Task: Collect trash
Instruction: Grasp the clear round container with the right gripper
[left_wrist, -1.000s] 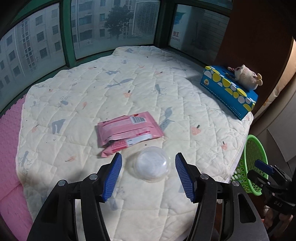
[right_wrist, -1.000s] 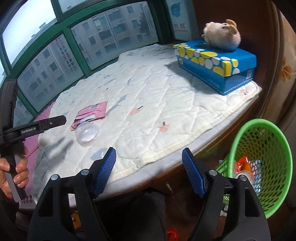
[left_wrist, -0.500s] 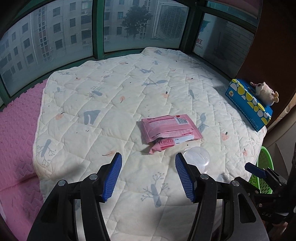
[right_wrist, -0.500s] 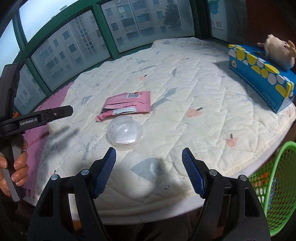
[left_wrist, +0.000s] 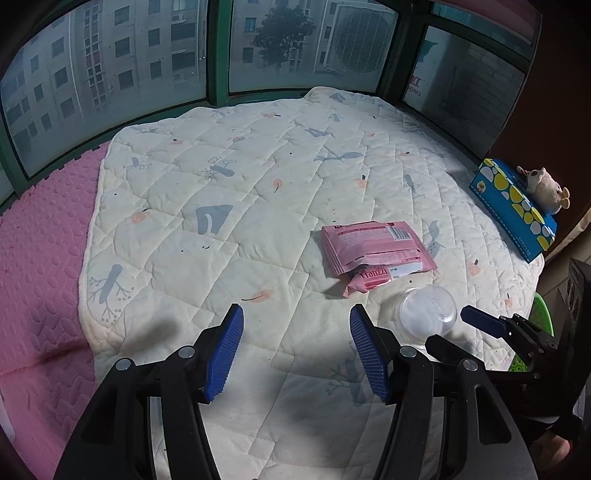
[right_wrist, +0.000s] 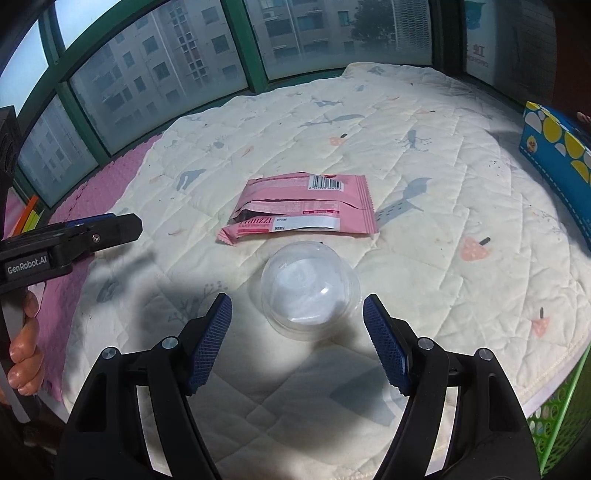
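A clear plastic dome lid (right_wrist: 309, 288) lies on the cream quilt (right_wrist: 424, 177), just ahead of my right gripper (right_wrist: 297, 341), which stands open with nothing between its blue pads. Behind the lid lie pink snack wrappers (right_wrist: 306, 205). In the left wrist view my left gripper (left_wrist: 295, 350) is open over bare quilt, with the wrappers (left_wrist: 375, 251) ahead to the right and the lid (left_wrist: 424, 312) beside its right finger. The right gripper's tip (left_wrist: 480, 321) shows at that view's right edge.
A blue tissue box (left_wrist: 513, 210) with a small plush toy (left_wrist: 545, 188) stands at the quilt's right edge. A green mesh basket (right_wrist: 557, 417) sits below the quilt's near right corner. A pink mat (left_wrist: 40, 266) lies left of the quilt. Windows ring the far side.
Both grippers swung left over the quilt. The right one came from the basket side and now has the dome lid just ahead of its pads. The left one moved off the lid.
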